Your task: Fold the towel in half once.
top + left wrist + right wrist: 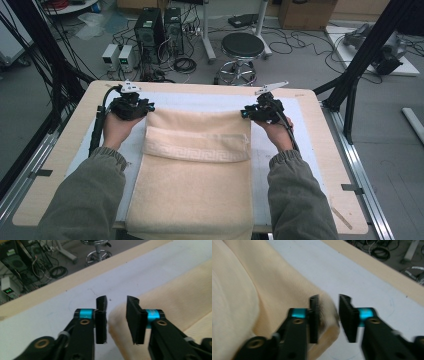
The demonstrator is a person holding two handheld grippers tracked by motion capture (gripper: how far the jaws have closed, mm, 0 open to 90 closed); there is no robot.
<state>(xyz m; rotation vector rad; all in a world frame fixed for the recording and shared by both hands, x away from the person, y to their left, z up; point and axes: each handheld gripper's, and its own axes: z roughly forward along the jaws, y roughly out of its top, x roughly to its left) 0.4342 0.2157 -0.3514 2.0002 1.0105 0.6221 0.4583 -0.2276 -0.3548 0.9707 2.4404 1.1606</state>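
A cream towel (195, 170) lies on the pale mat (200, 100), its far end folded back toward the person into a band with a key pattern. At the towel's far left corner my left gripper (145, 107) stands open. In the left gripper view its jaws (116, 315) are apart, with the towel's corner (175, 297) just past them and nothing pressed between the pads. My right gripper (246, 113) is at the far right corner and is open too. Its jaws (329, 315) hang over the rounded fold of the towel (242, 290) without gripping it.
The mat covers a wooden table (65, 150) with a bare rim all round. Beyond the far edge, on the floor, are a black stool (242, 47), computer towers (150, 27) and cables. Black frame posts (360, 55) rise at the right.
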